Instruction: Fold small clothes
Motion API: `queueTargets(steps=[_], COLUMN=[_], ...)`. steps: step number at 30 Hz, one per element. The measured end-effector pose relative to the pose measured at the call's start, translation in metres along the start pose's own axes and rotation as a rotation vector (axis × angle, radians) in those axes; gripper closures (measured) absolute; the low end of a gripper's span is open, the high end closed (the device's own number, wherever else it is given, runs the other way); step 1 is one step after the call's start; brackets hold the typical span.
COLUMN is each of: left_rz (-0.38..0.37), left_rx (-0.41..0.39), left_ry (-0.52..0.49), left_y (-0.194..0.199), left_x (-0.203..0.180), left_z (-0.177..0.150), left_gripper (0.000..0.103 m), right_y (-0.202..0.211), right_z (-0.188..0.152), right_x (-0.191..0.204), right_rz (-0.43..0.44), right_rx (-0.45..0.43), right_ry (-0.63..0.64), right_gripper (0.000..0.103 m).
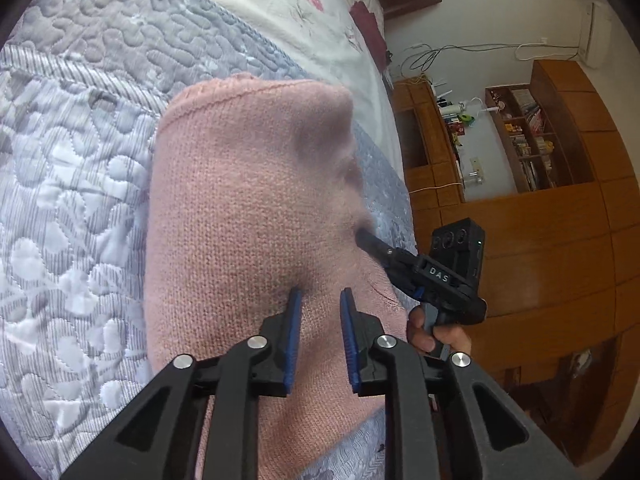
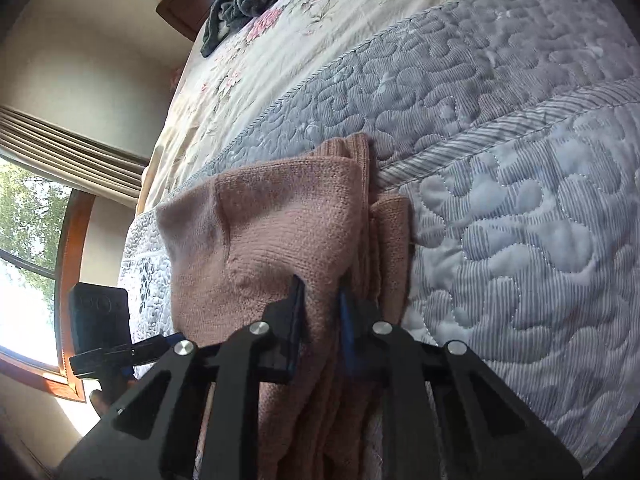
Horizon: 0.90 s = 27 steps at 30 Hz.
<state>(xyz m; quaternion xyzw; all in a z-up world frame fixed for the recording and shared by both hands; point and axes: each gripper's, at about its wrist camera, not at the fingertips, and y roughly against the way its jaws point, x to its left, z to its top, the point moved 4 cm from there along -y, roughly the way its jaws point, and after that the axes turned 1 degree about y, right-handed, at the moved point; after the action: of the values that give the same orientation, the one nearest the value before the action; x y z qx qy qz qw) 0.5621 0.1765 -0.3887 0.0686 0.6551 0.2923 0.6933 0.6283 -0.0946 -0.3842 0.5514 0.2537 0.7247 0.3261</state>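
Pink knit garment (image 1: 248, 208) on the grey quilted bedspread (image 1: 72, 208), already doubled into layers, stacked edges showing along one side in the right wrist view. Left gripper (image 1: 320, 300) over the knit with fingers apart, cloth between them but not visibly pinched; right gripper (image 2: 320, 292) with fingers a little apart astride the layered edge (whether actually clamped on it: cannot tell). To fold well: pinch all layers together, lift both ends level, lay over with edges aligned.
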Motion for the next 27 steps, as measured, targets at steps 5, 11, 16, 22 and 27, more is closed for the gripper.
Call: queueTargets(steps=[5, 11, 16, 22, 27], left_rz=[0.022, 0.132, 0.079, 0.100, 0.159], left_rx=[-0.064, -0.002, -0.026, 0.031, 0.052], left_ry=[-0.091, -0.005, 0.023, -0.133, -0.084], left_y=[0.025, -0.019, -0.004, 0.006, -0.013], left_x=[-0.026, 0.014, 0.013, -0.015, 0.000], left_z=[0.046, 0.086, 0.073, 0.024, 0.019], left_gripper=[0.072, 0.091, 0.089, 0.081, 0.097], right_y=[0.044, -0.006, 0.009, 0.017, 0.010], right_z=[0.010, 0.034, 0.031, -0.024, -0.032], right_x=[0.016, 0.014, 0.009, 0.058, 0.021], right_rz=[-0.029, -0.060, -0.008, 0.007, -0.063], right_rx=[-0.090, 0.012, -0.044, 0.047, 0.044], right_ry=[0.059, 0.048, 0.000, 0.181, 0.104], right_gripper=[0.077, 0.095, 0.095, 0.097, 0.103])
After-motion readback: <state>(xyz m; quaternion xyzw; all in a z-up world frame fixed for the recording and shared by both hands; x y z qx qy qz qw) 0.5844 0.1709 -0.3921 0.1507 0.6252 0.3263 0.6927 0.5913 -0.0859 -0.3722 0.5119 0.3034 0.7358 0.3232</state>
